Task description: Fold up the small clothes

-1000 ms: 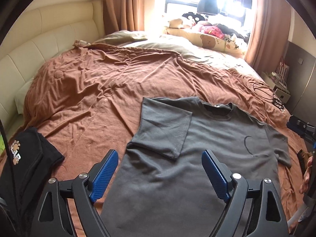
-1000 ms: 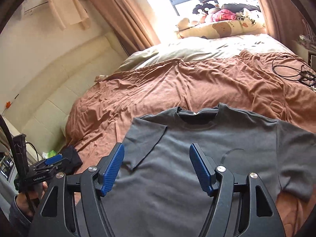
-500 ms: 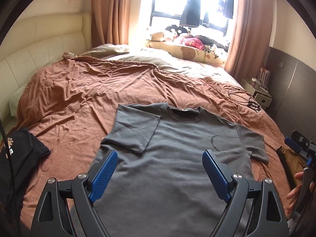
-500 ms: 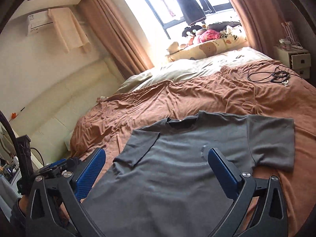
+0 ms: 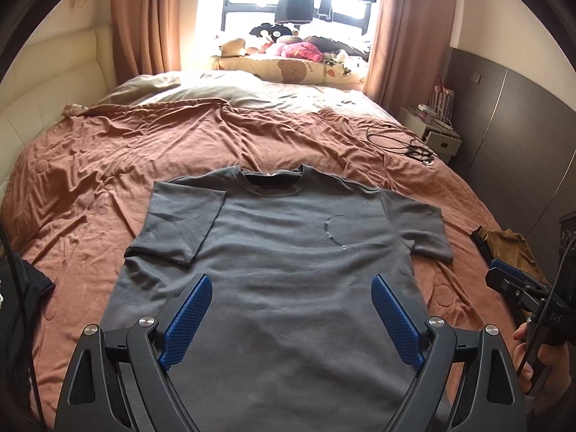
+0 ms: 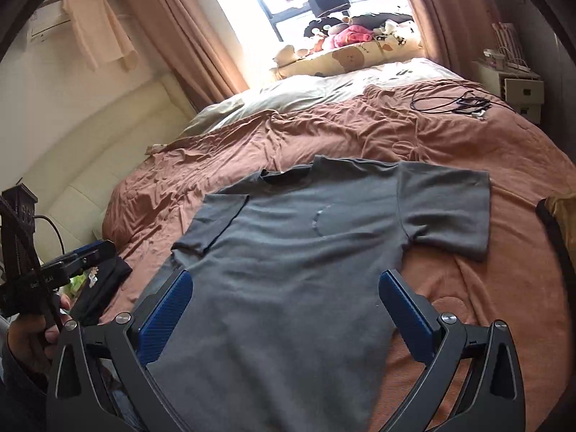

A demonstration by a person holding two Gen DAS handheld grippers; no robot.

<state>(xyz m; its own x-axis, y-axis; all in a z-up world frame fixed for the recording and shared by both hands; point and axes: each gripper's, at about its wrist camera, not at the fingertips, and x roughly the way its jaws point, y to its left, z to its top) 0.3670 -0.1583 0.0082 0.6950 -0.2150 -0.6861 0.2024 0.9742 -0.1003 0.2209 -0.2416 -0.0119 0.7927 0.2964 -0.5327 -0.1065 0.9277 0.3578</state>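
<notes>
A grey T-shirt [image 5: 288, 259] lies face up across the middle of the frame on the brown bedspread [image 5: 108, 165], neckline toward the window. Its sleeve at picture left is folded inward over the chest; the other sleeve lies spread out flat. The left tongs [image 5: 289, 309] hang above the shirt's lower half, jaws spread wide with nothing between them, having just opened a little further. The right tongs [image 6: 286, 306] hover likewise over the hem area, fully splayed and empty. Black cables [image 5: 399, 142] lie at upper right, and a dark garment [image 6: 104, 284] sits at the bed's left edge.
</notes>
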